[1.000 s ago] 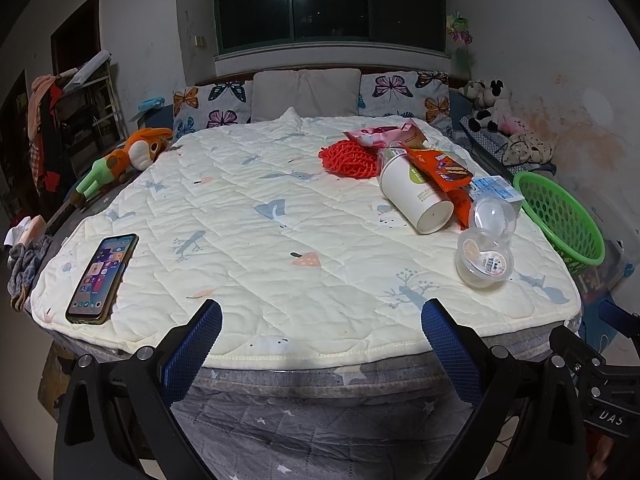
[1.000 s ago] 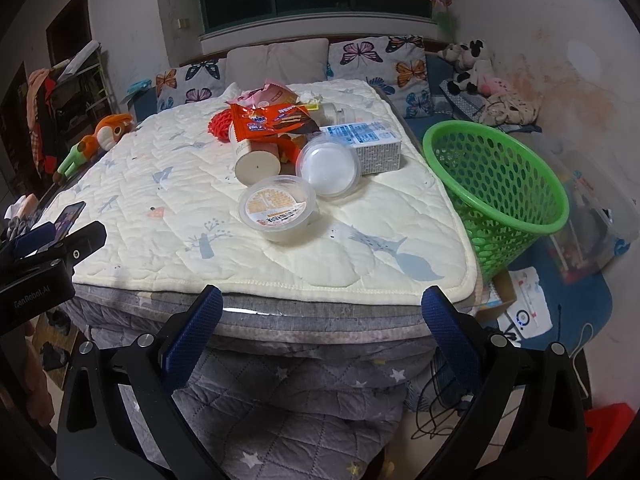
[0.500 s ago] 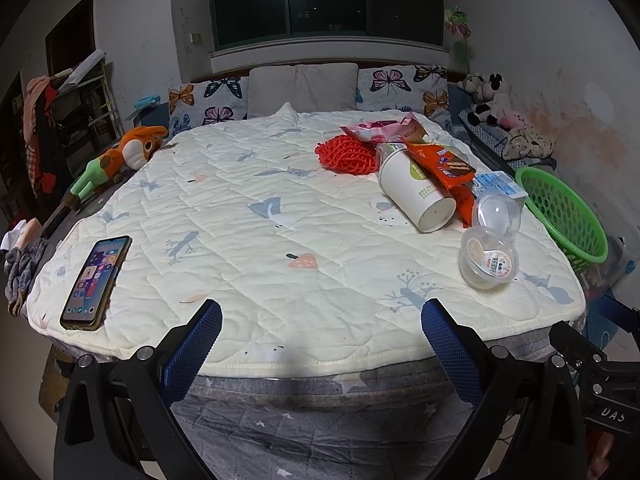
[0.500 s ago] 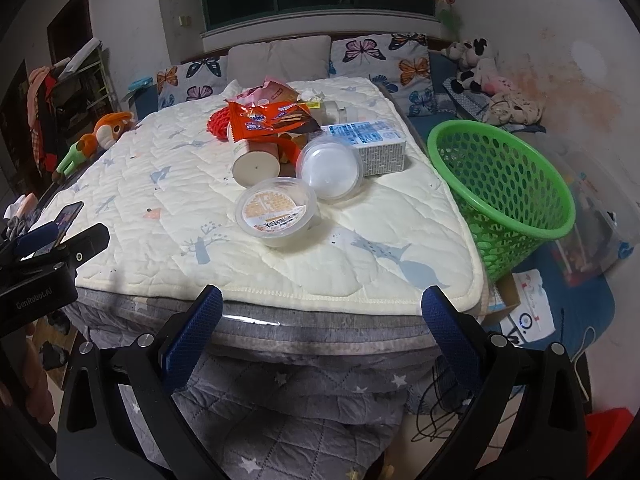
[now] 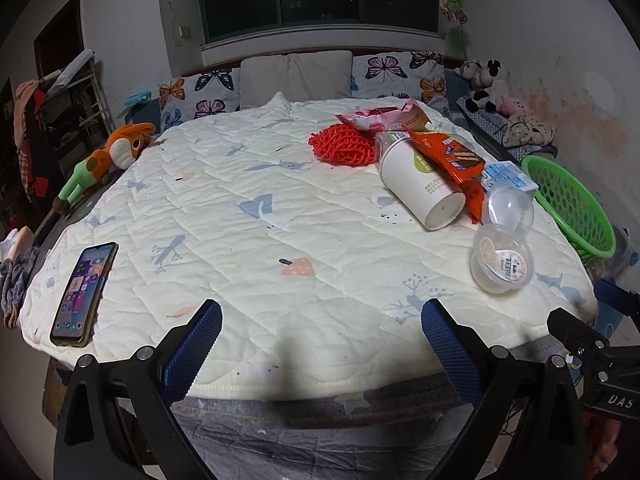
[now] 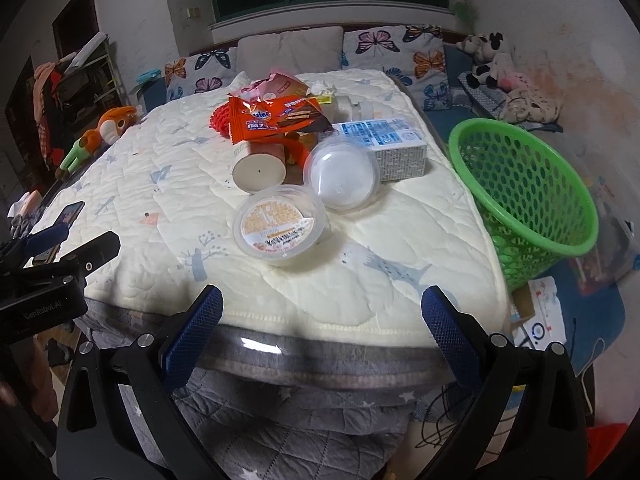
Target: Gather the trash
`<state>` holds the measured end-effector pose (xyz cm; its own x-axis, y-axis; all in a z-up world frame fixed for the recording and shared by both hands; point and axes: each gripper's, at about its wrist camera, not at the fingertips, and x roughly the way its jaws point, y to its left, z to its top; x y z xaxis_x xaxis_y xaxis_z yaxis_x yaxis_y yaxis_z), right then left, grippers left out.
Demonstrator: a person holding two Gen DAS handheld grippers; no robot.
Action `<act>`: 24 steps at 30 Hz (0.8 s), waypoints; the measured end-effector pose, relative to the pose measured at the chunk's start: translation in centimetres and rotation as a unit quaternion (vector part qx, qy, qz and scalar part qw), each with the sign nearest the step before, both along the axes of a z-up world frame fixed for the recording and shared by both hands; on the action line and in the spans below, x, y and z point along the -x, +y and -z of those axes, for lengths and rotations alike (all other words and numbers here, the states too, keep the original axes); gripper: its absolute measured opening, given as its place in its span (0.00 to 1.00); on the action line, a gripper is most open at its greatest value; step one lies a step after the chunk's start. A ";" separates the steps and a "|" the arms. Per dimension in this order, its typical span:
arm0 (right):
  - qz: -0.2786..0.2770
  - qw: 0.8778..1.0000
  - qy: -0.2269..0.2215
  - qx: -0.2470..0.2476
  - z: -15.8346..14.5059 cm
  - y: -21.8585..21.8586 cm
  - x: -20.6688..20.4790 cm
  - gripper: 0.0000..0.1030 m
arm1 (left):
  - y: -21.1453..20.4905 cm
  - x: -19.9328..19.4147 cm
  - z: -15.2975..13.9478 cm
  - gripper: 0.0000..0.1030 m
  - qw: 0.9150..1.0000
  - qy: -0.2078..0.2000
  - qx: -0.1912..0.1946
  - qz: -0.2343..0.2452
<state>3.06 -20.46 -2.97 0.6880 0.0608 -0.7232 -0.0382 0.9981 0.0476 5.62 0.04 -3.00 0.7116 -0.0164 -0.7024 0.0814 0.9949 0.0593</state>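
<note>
A heap of trash lies on the bed's right side: a clear plastic tub (image 6: 280, 230) with its lid (image 6: 342, 174), a tipped paper cup (image 6: 260, 166), an orange snack wrapper (image 6: 276, 118), a blue-white carton (image 6: 390, 140), a red mesh net (image 5: 342, 146) and a pink wrapper (image 5: 380, 116). The tub also shows in the left wrist view (image 5: 502, 264). A green basket (image 6: 528, 196) stands beside the bed, right of the heap. My right gripper (image 6: 320, 328) is open and empty at the bed's foot, short of the tub. My left gripper (image 5: 320, 340) is open and empty over the foot edge.
A phone (image 5: 84, 288) lies at the bed's front left corner. An orange plush toy (image 5: 108, 160) lies on the left edge. Pillows (image 5: 296, 80) line the headboard. Soft toys (image 5: 492, 84) sit at the far right. Papers and cables lie on the floor by the basket.
Both grippers have moved forward toward the bed and a little higher. The trash heap looms larger in the right wrist view. Nothing was grasped.
</note>
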 end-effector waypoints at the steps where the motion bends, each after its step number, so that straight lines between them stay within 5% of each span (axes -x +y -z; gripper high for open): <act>1: -0.003 1.000 0.001 -0.001 0.0 0.0 -0.2 0.96 | 0.0 -0.2 0.0 0.94 1.000 0.001 0.000 0.000; 24: -0.058 0.998 0.023 -0.016 1.8 2.2 -6.0 0.87 | -0.5 -5.7 -3.2 0.94 0.999 -0.030 0.011 0.030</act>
